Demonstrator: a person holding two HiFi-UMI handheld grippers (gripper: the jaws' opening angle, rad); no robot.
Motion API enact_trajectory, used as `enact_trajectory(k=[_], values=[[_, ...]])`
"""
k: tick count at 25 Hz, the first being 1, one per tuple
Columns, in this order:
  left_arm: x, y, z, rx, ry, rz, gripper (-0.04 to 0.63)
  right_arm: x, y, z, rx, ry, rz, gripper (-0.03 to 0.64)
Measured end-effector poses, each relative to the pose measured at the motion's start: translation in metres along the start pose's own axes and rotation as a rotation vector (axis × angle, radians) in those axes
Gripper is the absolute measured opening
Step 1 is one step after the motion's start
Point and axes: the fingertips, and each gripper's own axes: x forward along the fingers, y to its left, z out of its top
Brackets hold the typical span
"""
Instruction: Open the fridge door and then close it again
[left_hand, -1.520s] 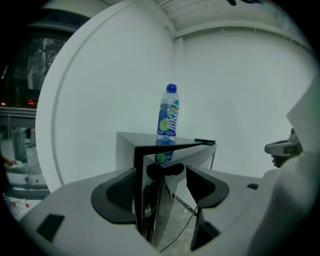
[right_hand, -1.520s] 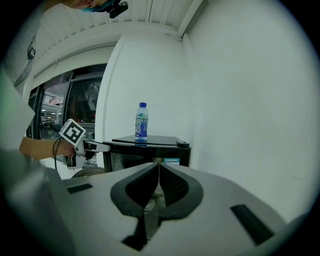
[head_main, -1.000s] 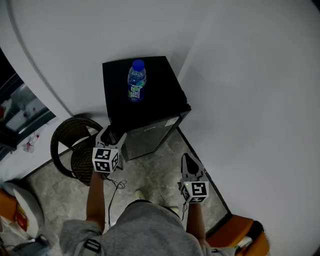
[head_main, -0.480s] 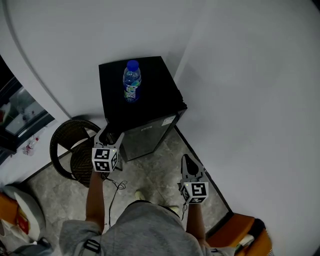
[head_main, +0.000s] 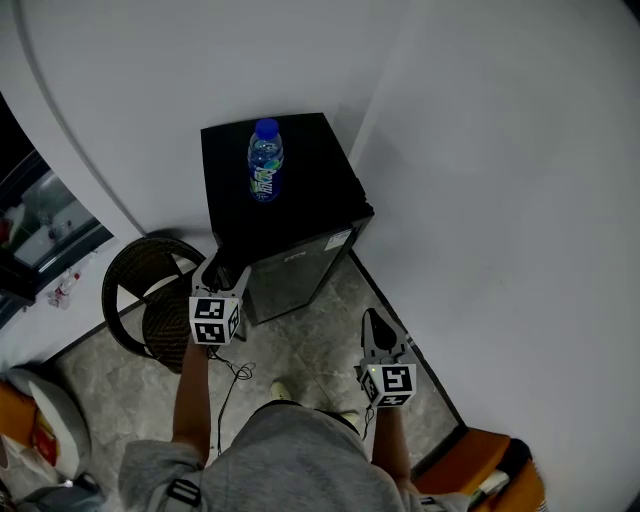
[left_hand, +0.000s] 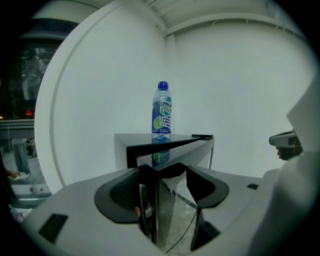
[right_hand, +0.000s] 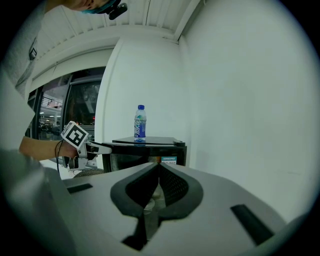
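Two tongs: left tongs (head_main: 222, 270) spread astride the edge of the fridge door (head_main: 296, 270), right tongs (head_main: 371, 316) pressed together over open floor (head_main: 305, 335).

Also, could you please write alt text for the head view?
From above: a person holds the left gripper at the front left corner of a black fridge with a water bottle on top; the shut right gripper hangs clear.

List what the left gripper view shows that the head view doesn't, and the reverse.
Only the left gripper view: the fingers standing apart, with the door's edge between them. Only the head view: the chair, the floor and the person's shoe. Both: the bottle on the fridge, and the right gripper.
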Motion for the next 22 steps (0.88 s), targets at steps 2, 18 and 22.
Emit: enact_trajectory(k=[2,18,22], values=[[-0.002,-0.001,-0.001,-0.002,-0.002,0.005,0.299,-0.002,0.001,0.0,-0.001,-0.002,0.0,0.025],[-0.023,-0.017,-0.006,-0.015,0.002,0.005,0.27,-0.017,0.012,-0.004,0.018,-0.02,0.024,0.026],[-0.028,-0.023,-0.008,-0.017,0.001,0.025,0.267,-0.022,0.012,-0.008,0.024,-0.015,0.038,0.025]])
